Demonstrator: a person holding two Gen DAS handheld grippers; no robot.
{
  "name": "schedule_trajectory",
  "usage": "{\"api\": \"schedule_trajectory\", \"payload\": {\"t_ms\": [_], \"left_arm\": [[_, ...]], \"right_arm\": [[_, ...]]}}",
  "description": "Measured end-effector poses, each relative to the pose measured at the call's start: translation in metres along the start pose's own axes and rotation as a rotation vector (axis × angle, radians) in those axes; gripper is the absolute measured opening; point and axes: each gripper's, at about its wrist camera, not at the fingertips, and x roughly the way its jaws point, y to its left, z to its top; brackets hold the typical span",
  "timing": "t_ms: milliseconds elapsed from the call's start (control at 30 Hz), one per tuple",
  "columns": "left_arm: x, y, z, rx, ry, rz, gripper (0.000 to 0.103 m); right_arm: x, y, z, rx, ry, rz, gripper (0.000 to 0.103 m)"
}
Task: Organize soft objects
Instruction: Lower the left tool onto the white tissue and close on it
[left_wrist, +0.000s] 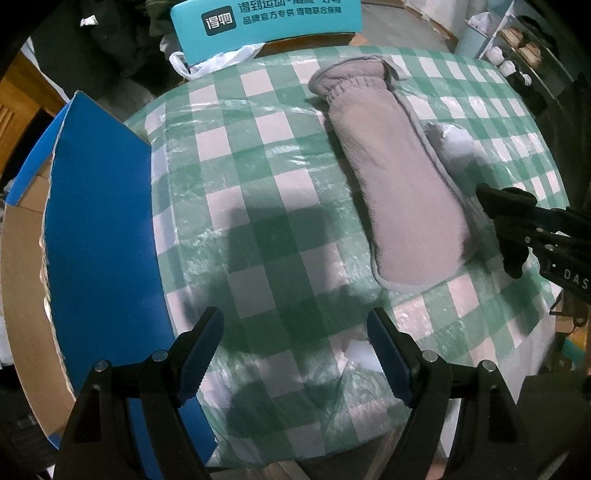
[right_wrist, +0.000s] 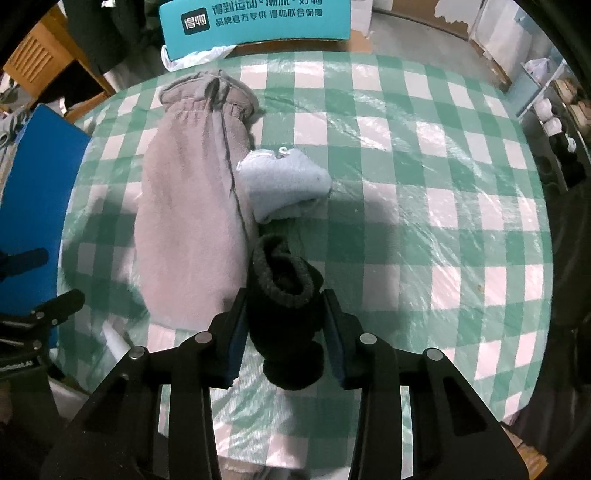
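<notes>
A long grey fleece cover (left_wrist: 395, 177) lies on the green-checked tablecloth (left_wrist: 258, 192); it also shows in the right wrist view (right_wrist: 188, 206). A folded light blue cloth (right_wrist: 284, 184) lies against its right side and shows in the left wrist view (left_wrist: 454, 144). My right gripper (right_wrist: 284, 310) is shut on a rolled black sock (right_wrist: 284, 295) just above the cloth, next to the cover's near end. My left gripper (left_wrist: 295, 332) is open and empty over the cloth's near left part. The right gripper's black body (left_wrist: 535, 229) shows at the right of the left wrist view.
An open cardboard box with a blue flap (left_wrist: 99, 229) stands at the table's left edge. A teal box with printed text (left_wrist: 266, 26) and a white plastic bag (left_wrist: 210, 62) sit behind the table. Shelves (left_wrist: 517, 44) stand at the far right.
</notes>
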Motion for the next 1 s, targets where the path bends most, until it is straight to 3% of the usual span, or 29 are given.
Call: {"api": "schedule_trajectory", "payload": {"t_ms": [433,767,933,1000], "left_arm": [[0.012,-0.023,-0.016,0.018,0.066,-0.061,0.081],[0.031,-0.024,-0.014,-0.043,0.11,-0.133,0.081],[0.036,-0.039,-0.022,-0.031,0.121,-0.143,0.074],[0.041,-0.043,-0.021,-0.029,0.14,-0.154,0.063]], "right_arm": [[-0.021,0.014,-0.019,-0.04,-0.012,0.016,0.037],[-0.024,0.019,-0.025,-0.056,-0.016,0.016,0.037],[-0.025,0.017,-0.027,-0.048,-0.016,0.02,0.037],[-0.024,0.016,-0.027,-0.046,-0.016,0.02,0.037]]}}
